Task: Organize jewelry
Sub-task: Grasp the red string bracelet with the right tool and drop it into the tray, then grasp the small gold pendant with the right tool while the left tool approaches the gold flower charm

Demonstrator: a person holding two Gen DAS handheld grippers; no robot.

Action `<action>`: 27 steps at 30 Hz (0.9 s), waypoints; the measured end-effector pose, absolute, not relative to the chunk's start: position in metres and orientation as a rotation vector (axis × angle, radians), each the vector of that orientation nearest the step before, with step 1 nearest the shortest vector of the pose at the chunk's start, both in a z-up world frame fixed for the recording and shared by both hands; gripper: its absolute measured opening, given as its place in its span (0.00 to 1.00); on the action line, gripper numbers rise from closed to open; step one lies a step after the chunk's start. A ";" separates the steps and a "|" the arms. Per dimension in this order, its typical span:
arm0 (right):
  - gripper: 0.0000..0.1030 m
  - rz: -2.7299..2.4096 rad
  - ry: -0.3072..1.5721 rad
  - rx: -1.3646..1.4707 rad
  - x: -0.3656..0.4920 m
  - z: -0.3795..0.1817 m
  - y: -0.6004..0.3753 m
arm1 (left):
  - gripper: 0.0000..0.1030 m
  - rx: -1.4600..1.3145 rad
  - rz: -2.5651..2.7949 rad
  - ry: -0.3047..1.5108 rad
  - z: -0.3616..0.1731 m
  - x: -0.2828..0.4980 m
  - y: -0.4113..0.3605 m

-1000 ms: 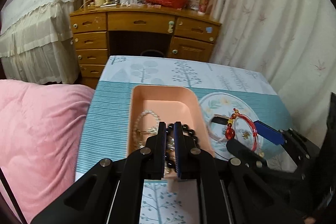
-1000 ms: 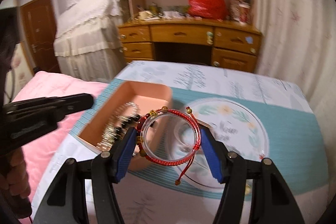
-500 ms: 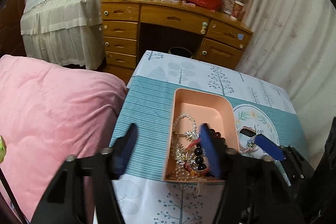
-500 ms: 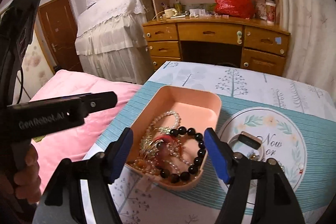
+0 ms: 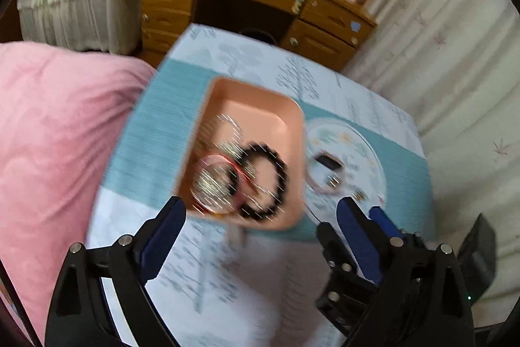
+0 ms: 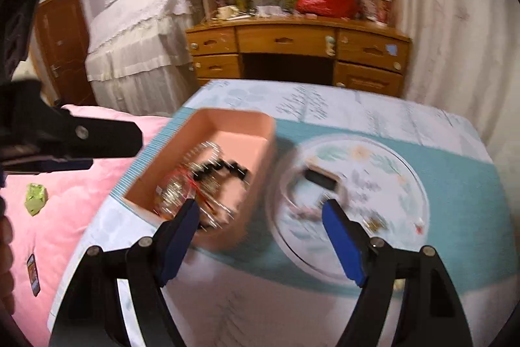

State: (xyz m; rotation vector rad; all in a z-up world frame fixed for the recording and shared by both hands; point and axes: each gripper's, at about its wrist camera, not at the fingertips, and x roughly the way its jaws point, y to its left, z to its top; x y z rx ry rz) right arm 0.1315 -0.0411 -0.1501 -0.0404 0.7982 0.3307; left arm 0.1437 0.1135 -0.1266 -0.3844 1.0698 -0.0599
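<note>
Jewelry lies in two places on the patterned tablecloth: a tangle of bracelets fills the near end of the pink tray, among them a black bead bracelet, a red cord bracelet and a glittery clear bead strand, while a few small pieces and a dark rectangular item remain on the round floral plate just beside the tray; both views are motion-blurred, so the small pieces cannot be told apart; these things look light, loose and limp, the cords soft and the beads probably slippery, so a pinch across a single strand or on one bead seems the safest hold, and lifting from the pile risks dragging neighbours along; the tiny plate pieces would likely need a low, nearly flat approach; the left gripper hovers above the near edge of the tray with its blue pads spread wide and nothing between them; the right gripper is likewise released and empty, its left pad over the tray's near corner and its right pad over the plate; both point forward and downward at the table.
</note>
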 end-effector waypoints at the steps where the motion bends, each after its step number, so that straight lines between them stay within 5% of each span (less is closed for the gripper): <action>1: 0.76 0.311 0.804 -0.034 0.128 -0.152 -0.048 | 0.90 -0.397 -0.070 1.081 -0.128 0.142 0.107; 16: 0.75 0.225 0.865 -0.158 0.108 -0.189 -0.127 | 0.90 -0.353 -0.292 1.244 -0.163 0.165 -0.007; 21: 0.48 0.294 0.885 -0.252 0.114 -0.199 -0.127 | 0.89 -0.307 -0.293 1.299 -0.177 0.191 -0.037; 27: 0.40 0.336 0.878 -0.287 0.121 -0.203 -0.129 | 0.66 -0.234 -0.308 1.343 -0.196 0.218 -0.070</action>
